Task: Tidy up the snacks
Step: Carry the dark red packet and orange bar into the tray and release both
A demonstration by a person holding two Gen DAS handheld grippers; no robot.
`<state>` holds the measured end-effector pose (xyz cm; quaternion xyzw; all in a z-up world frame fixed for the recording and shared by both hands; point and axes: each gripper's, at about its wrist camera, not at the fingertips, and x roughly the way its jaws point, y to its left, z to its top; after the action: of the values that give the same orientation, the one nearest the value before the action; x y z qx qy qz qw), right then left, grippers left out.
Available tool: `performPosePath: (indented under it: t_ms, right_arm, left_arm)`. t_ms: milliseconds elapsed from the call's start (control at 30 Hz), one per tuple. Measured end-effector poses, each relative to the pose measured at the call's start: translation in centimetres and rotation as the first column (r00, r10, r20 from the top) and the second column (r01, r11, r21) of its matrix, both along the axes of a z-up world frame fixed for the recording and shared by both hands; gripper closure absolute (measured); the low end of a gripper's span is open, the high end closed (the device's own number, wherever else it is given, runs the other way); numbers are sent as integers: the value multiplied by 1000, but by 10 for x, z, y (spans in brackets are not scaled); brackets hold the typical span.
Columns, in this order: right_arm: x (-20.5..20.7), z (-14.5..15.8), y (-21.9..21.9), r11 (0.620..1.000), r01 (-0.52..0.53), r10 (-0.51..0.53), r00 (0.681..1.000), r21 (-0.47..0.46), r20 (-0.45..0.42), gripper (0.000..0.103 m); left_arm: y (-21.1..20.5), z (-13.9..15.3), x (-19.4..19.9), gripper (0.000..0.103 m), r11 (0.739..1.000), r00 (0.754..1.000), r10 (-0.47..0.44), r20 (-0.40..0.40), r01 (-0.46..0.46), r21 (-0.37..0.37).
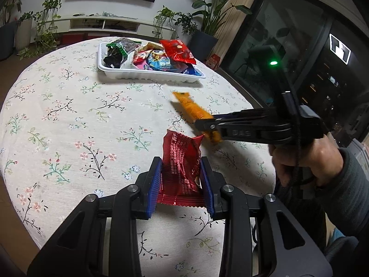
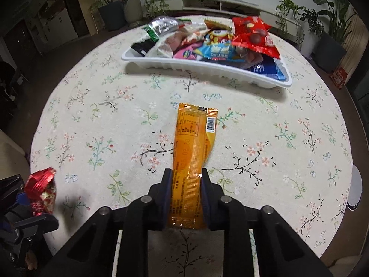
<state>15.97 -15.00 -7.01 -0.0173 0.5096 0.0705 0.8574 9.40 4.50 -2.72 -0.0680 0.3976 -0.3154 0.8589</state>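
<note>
My left gripper (image 1: 181, 161) is shut on a red snack packet (image 1: 181, 166) and holds it above the floral tablecloth; the packet also shows in the right wrist view (image 2: 42, 190). My right gripper (image 2: 186, 173) is shut on a long orange snack packet (image 2: 194, 147), seen blurred in the left wrist view (image 1: 192, 109). A white tray (image 1: 147, 75) heaped with several snack packets sits at the far side of the table; it also shows in the right wrist view (image 2: 207, 68).
The round table has a floral cloth (image 1: 69, 115). A white round object (image 2: 355, 189) lies at the table's right edge. Potted plants (image 1: 46, 23) and a low white cabinet (image 1: 103, 23) stand beyond the table. A dark glass cabinet (image 1: 288, 46) is at right.
</note>
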Motion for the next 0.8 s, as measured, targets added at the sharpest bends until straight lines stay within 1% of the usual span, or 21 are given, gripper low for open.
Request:
performPosePath:
  t_ms: [200,333,467,567,667,733,800]
  right_arm:
    - [-16,22,-16,999,15,-17,997,42,70,78]
    - [-17,38,-30,998,26,-33,994,65,105,78]
    - [-17,53,-40,996,31,-43,989,87,139,78]
    - [-16,66,-46,994,27,-45,985,108,165,78]
    - [-11,83,-48,994,19,-41,978,106,205,78]
    - [-3,97,-51,994,14,-39,973,107,229,78]
    - [10,110,-53,994,11,-38,968,108,249,78]
  left_arm:
    - [1,2,1,73,1000,1000,7,-1,-7,-12]
    - [5,6,1,73,999,1000,19,-7,-19,-31]
    - [8,17,13,73,998,999,54,-8,-54,-15]
    - [9,40,31,73,997,996,80,35,-80,-1]
    - [1,73,57,73,996,991,87,100,-90,20]
    - [-9,96,84,73,994,986,94,137,-100,37]
    - [-16,111,108,73,994,983,102,153,-108,33]
